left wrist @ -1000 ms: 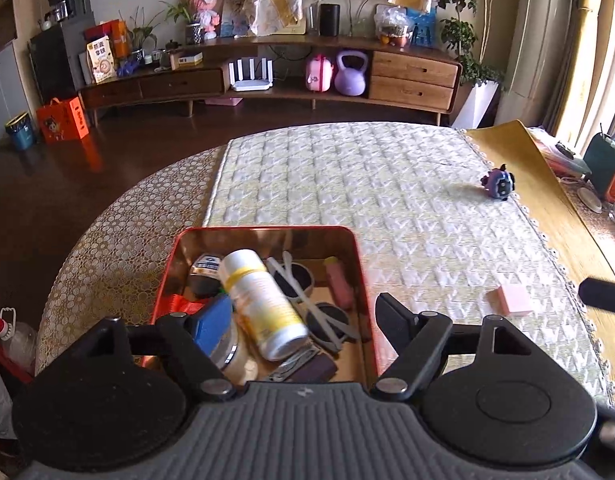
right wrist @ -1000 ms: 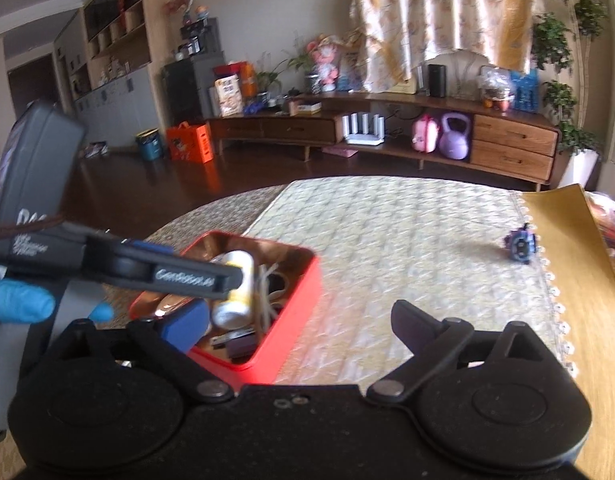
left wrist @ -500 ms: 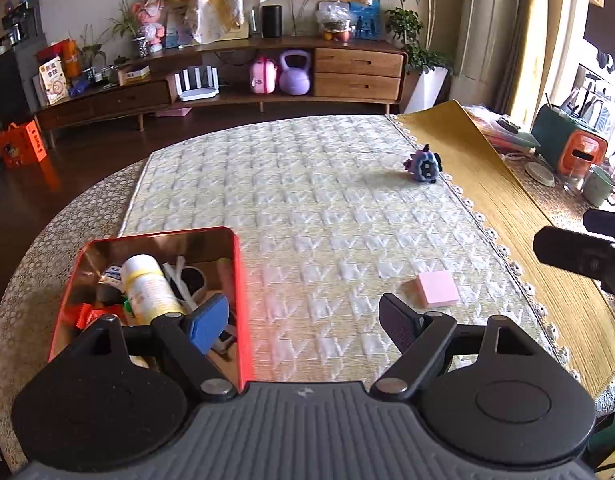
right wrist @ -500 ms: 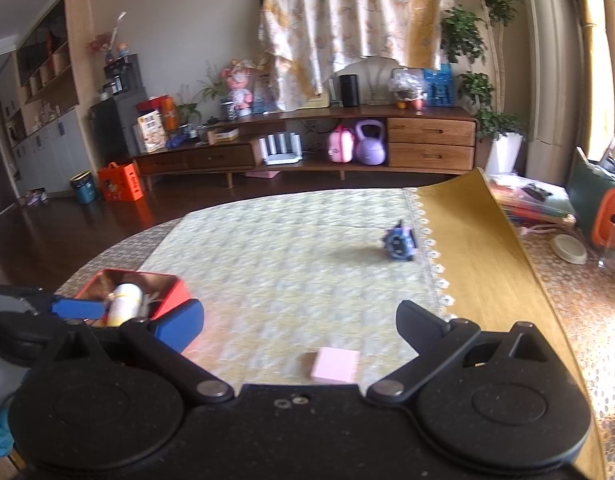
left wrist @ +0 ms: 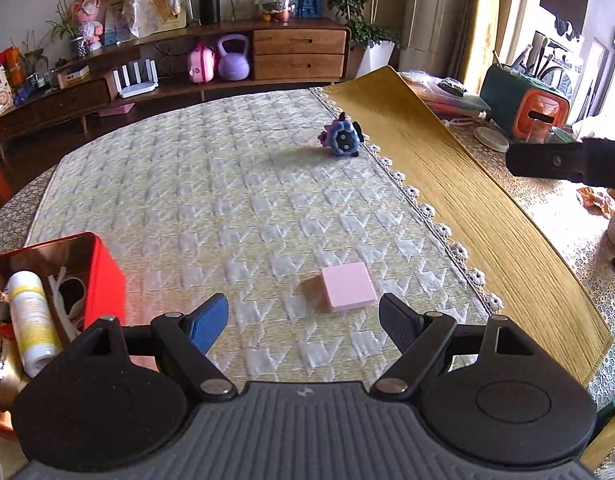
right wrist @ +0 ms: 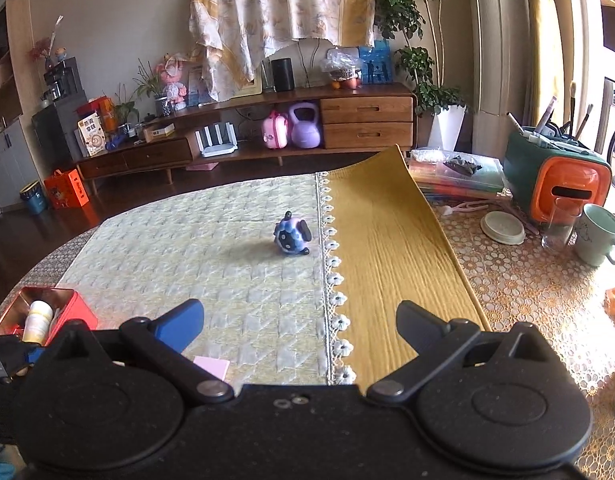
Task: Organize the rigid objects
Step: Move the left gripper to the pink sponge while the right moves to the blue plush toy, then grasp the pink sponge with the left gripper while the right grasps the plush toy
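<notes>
Tools, left and right, gaped wide and empty; low pink block, lower centre, might skid from closing pads.

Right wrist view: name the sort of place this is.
Most likely a home living room: a low wooden sideboard against the wall, a potted plant beside it, and a cloth-covered table with a mug.
</notes>
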`<action>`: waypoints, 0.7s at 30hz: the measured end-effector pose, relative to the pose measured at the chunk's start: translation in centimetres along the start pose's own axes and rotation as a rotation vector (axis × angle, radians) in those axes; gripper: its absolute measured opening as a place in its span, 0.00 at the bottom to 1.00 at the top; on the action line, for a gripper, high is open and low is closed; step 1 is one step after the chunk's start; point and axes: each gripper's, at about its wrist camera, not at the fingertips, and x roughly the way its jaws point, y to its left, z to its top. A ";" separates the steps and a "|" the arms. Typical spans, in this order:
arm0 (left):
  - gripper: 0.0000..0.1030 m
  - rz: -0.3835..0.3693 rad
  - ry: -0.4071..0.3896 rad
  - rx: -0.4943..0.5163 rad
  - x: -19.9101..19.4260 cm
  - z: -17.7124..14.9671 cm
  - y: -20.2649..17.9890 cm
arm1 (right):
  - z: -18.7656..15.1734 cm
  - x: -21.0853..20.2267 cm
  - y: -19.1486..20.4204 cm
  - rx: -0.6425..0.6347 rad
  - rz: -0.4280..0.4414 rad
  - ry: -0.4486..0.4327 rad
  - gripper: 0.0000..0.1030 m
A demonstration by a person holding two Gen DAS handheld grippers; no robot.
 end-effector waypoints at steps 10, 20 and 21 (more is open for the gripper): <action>0.80 -0.022 0.049 -0.042 5.3 -0.1 -1.6 | 2.5 5.7 -0.3 -0.057 0.036 0.049 0.99; 0.80 0.009 0.066 -0.061 8.7 -0.5 -2.3 | 5.3 14.0 -1.0 -0.077 0.057 0.085 0.97; 0.80 0.010 0.063 -0.059 8.9 -0.6 -2.4 | 5.5 14.9 -1.0 -0.076 0.059 0.091 0.97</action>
